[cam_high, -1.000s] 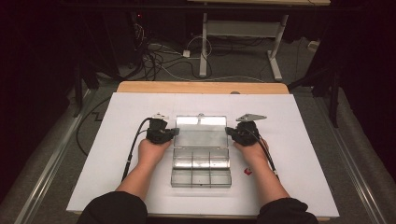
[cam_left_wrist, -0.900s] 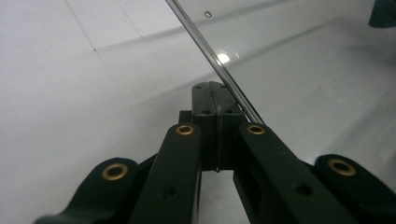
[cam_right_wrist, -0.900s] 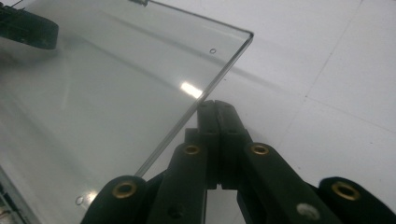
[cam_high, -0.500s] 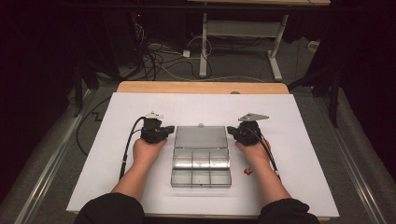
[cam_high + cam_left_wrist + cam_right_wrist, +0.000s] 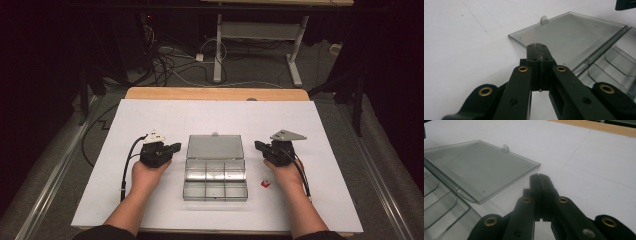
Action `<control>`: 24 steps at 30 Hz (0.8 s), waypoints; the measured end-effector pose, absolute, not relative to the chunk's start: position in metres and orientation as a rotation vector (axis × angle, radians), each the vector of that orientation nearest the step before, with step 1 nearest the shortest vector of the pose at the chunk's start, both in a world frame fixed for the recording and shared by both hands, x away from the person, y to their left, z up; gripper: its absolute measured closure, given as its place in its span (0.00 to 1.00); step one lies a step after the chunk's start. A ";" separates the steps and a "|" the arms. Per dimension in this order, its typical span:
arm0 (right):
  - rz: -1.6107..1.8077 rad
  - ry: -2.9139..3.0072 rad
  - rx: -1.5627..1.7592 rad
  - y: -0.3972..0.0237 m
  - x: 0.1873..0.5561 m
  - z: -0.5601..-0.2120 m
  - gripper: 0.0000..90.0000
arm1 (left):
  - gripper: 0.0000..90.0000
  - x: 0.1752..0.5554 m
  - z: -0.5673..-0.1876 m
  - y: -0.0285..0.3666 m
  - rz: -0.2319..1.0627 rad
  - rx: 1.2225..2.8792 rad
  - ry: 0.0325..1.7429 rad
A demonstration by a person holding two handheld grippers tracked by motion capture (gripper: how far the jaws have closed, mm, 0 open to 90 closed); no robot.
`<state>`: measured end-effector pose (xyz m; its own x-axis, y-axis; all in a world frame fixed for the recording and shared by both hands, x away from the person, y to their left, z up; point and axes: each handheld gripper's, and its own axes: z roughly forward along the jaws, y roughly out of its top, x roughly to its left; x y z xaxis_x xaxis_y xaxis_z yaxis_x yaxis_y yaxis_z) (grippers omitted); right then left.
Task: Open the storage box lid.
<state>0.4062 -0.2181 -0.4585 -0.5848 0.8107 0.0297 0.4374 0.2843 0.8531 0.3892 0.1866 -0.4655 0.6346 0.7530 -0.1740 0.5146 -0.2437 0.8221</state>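
Left claw (image 5: pixel 175 147) closed, empty, right claw (image 5: pixel 259 146) likewise

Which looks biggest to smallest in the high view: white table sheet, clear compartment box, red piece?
1. White table sheet
2. Clear compartment box, lid laid open flat
3. Red piece, a small speck by the right hand

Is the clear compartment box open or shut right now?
Open. The compartment box's lid lies flat on the table behind it, hinged back.
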 end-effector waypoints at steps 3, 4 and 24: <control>1.241 2.131 1.121 -0.227 0.395 -0.459 1.00 | 0.98 0.376 -0.469 0.194 0.312 1.905 0.997; 1.242 2.127 1.112 -0.230 0.392 -0.459 1.00 | 0.98 0.371 -0.471 0.196 0.316 1.911 0.991; 1.227 2.083 1.089 -0.267 0.311 -0.474 1.00 | 0.97 0.313 -0.484 0.224 0.311 1.898 0.942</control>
